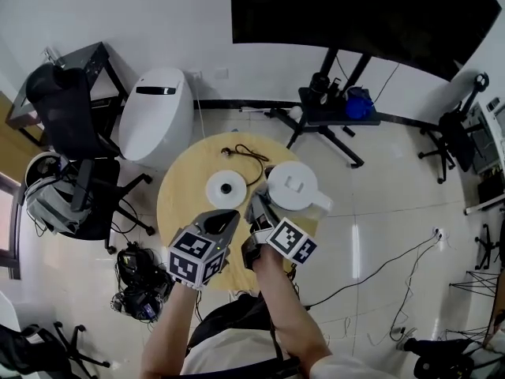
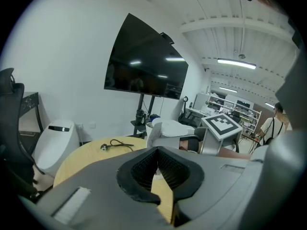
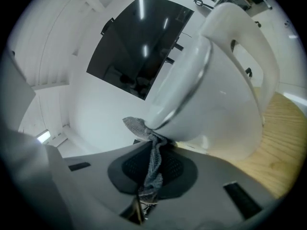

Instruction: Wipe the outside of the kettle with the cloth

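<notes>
Round wooden table (image 1: 177, 204), pale top. A black power cord (image 1: 246, 153) with plug lies on its far part, just beside a white disc (image 1: 215, 189) (dark hole at centre). Beyond the table: large dark screen (image 1: 355, 10) on a black stand (image 1: 335, 118), blue object (image 1: 360, 103) on the stand's shelf. Left side: white rounded appliance (image 1: 155, 117), black office chair (image 1: 67, 113). Glossy tiled floor (image 1: 394, 204), with a thin cable (image 1: 379, 265) trailing across it.

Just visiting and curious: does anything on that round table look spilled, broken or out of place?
Nothing looks spilled or broken. The white kettle stands on the table beside its round base, not on it, and a black cord lies loose with its plug on the tabletop.
</notes>
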Tool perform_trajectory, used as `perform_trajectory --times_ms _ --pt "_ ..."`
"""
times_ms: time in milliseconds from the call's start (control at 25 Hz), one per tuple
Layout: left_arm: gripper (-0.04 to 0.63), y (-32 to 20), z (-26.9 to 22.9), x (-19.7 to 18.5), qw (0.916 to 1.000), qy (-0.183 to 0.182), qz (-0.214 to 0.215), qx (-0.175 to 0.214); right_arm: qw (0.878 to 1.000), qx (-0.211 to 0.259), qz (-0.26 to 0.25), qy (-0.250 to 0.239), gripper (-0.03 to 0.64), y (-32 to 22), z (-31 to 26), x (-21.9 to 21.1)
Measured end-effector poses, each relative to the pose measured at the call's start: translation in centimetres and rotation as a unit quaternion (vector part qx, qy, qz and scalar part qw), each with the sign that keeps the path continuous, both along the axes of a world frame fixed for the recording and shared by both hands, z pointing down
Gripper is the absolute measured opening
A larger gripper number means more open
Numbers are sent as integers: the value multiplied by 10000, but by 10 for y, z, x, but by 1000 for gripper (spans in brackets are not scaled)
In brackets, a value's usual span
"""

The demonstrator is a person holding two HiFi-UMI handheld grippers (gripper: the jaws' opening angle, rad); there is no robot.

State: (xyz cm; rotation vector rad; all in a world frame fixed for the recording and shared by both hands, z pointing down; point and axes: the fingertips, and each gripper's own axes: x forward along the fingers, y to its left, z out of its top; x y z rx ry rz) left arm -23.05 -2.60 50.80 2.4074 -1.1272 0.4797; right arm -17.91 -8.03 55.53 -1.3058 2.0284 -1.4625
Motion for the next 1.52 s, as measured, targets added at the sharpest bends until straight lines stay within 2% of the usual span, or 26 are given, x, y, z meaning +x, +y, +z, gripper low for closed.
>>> perform_trajectory --times_ms 200,360,440,560,720,880,1000,1120,1320,1400,1520 --pt "0 9 9 2 9999 41 -86 -94 9993 -114 -313 184 32 21 12 5" --pt "0 16 15 -6 9989 156 -421 -138 9907 244 -982 910 32 42 -6 15" --pt "0 20 16 -11 9970 305 -692 -147 9774 608 -1455 1409 32 52 -23 21" --pt "0 30 14 -15 9919 533 -1152 -96 9489 1122 -2153 2017 32 67 -50 30" --pt "0 43 10 -4 9844 713 -1610 -21 9183 1510 -2897 2237 32 75 -79 43" --pt "0 43 10 13 9722 694 -2237 -62 8789 2041 -3645 2303 32 59 -110 56" --pt "0 40 16 25 9542 628 -2920 -150 8406 2471 -4295 2187 32 47 -133 63" --pt "0 41 21 33 9288 593 -3651 -213 8045 2728 -4889 1983 32 40 -149 73" --pt "0 49 11 41 8624 716 -5012 12 7458 2963 -5746 1609 32 27 -158 91" --pt "0 55 2 48 8442 652 -5320 134 7309 3011 -5932 1524 32 23 -159 95" --pt "0 70 -10 59 8237 557 -5637 273 7142 3046 -6130 1460 32 24 -160 98"
